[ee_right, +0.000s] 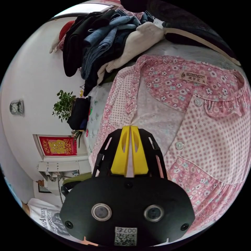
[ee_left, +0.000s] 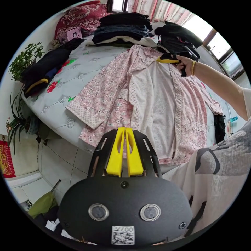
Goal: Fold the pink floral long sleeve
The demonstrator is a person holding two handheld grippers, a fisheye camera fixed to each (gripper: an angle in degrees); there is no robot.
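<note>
Left gripper (ee_left: 125, 128) fingers nearly closed over pink shirt (ee_left: 151, 104); quilted bed (ee_left: 78, 75), clothes piles (ee_left: 123, 27).

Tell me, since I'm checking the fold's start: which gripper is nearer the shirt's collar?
Right. The right gripper is shut on the pink floral shirt beside its collar; the left gripper is closed at the hem end.

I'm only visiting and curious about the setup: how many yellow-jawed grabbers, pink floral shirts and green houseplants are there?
Yellow-jawed grippers: 2 (left gripper, right gripper)
Pink floral shirt: 1
Green houseplants: 2 (leafy plant, long-leaved plant)
Total: 5
</note>
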